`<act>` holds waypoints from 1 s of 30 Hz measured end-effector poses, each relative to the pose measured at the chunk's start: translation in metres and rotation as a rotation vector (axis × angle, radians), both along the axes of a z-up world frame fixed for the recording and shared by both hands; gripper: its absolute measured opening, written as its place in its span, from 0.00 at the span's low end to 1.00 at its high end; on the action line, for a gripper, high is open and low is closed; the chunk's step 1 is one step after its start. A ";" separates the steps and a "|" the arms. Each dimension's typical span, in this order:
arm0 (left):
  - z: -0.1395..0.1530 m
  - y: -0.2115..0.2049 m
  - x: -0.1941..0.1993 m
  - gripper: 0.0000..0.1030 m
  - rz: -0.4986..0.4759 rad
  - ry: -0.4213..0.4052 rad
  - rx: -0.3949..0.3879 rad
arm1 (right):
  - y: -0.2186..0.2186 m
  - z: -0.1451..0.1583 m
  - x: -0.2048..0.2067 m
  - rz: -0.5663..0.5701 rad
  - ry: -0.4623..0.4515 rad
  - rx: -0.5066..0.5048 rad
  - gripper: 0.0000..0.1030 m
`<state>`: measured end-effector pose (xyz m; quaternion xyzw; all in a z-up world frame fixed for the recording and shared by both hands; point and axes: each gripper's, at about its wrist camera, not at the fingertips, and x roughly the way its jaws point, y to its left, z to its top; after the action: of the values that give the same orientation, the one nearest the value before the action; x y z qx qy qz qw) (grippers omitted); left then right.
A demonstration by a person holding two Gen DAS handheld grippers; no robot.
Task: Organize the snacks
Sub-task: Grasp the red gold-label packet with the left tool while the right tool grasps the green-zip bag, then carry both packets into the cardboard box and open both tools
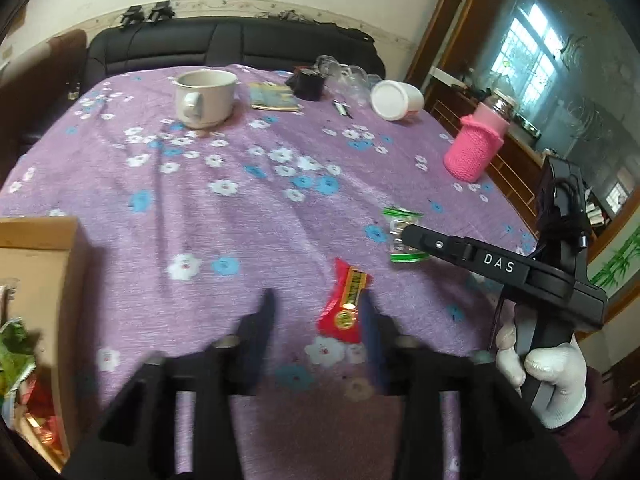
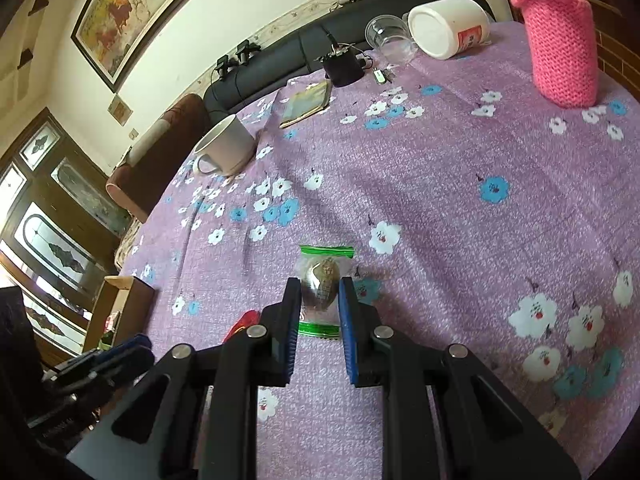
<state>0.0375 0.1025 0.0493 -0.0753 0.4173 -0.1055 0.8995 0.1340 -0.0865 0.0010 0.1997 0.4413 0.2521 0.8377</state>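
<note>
A clear snack packet with green ends [image 2: 322, 289] lies on the purple flowered tablecloth [image 2: 440, 208]. My right gripper [image 2: 320, 292] is open with its fingers on either side of the packet's middle; whether they touch it I cannot tell. The packet also shows in the left wrist view [image 1: 402, 236], partly behind the right gripper's finger. A red snack packet [image 1: 344, 300] lies on the cloth just in front of my open left gripper [image 1: 318, 306], beside its right finger. A cardboard box [image 1: 36, 280] holding several snacks stands at the left.
On the far part of the table stand a white mug [image 1: 204, 96], a white jar on its side [image 1: 396, 100], a black pot [image 1: 308, 84], a flat booklet [image 1: 274, 96] and a pink knitted bottle cover [image 1: 474, 148]. A black sofa [image 1: 224, 44] is behind the table.
</note>
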 end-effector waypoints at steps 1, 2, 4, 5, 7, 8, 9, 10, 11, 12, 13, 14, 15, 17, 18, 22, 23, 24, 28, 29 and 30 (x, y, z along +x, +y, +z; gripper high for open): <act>-0.002 -0.003 0.000 0.57 -0.014 -0.004 0.001 | 0.000 0.001 -0.001 0.001 -0.003 0.000 0.20; -0.006 -0.013 0.006 0.58 -0.034 -0.003 0.020 | -0.001 0.002 -0.001 0.002 -0.008 0.002 0.20; -0.014 -0.028 0.014 0.58 -0.060 0.014 0.060 | -0.002 0.003 -0.001 0.006 -0.012 0.007 0.20; -0.019 -0.039 0.022 0.58 -0.081 0.025 0.096 | -0.003 0.004 0.000 0.009 -0.014 0.009 0.20; -0.030 -0.057 0.032 0.55 -0.102 0.038 0.208 | -0.004 0.003 0.000 0.013 -0.012 0.013 0.20; -0.035 -0.062 0.035 0.42 -0.107 0.049 0.249 | -0.004 0.002 0.001 0.017 -0.007 0.017 0.20; -0.037 -0.066 0.037 0.38 -0.115 0.038 0.256 | -0.004 0.001 0.001 0.018 -0.006 0.017 0.20; -0.037 -0.065 0.038 0.16 -0.115 0.047 0.245 | -0.004 0.001 0.001 0.020 -0.003 0.018 0.20; -0.036 -0.063 0.038 0.17 -0.110 0.064 0.217 | -0.004 0.000 0.002 0.023 -0.003 0.020 0.20; -0.033 -0.058 0.037 0.17 -0.100 0.066 0.195 | -0.004 0.001 0.001 0.025 -0.005 0.020 0.20; -0.030 -0.054 0.034 0.17 -0.093 0.060 0.189 | -0.003 0.001 0.001 0.027 -0.008 0.019 0.20; -0.027 -0.049 0.030 0.17 -0.087 0.054 0.178 | -0.002 0.002 0.000 0.031 -0.014 0.016 0.20; -0.022 -0.041 0.026 0.17 -0.077 0.051 0.151 | 0.000 0.003 -0.001 0.034 -0.018 0.013 0.20; -0.008 -0.020 0.013 0.17 -0.047 0.036 0.084 | 0.003 0.003 -0.004 0.044 -0.022 0.007 0.20; 0.000 -0.007 0.006 0.17 -0.031 0.023 0.050 | 0.005 0.002 -0.005 0.047 -0.024 0.003 0.20; 0.031 0.050 -0.030 0.17 0.051 -0.027 -0.035 | 0.013 0.006 -0.015 0.064 -0.032 -0.001 0.20; 0.038 0.068 -0.040 0.17 0.082 -0.039 -0.042 | 0.016 0.008 -0.017 0.067 -0.036 -0.004 0.20; 0.044 0.088 -0.048 0.17 0.115 -0.049 -0.043 | 0.021 0.013 -0.022 0.075 -0.048 -0.012 0.20; 0.056 0.163 -0.070 0.17 0.261 -0.069 -0.001 | 0.055 0.034 -0.049 0.156 -0.085 -0.016 0.20; 0.056 0.176 -0.074 0.17 0.287 -0.067 -0.005 | 0.072 0.041 -0.057 0.197 -0.090 -0.013 0.20; 0.055 0.194 -0.074 0.17 0.322 -0.063 -0.011 | 0.084 0.045 -0.062 0.223 -0.093 -0.014 0.20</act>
<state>-0.0369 0.2960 0.1041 -0.1427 0.3709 0.0352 0.9170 0.0721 -0.0022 0.0464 0.1316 0.4233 0.3498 0.8253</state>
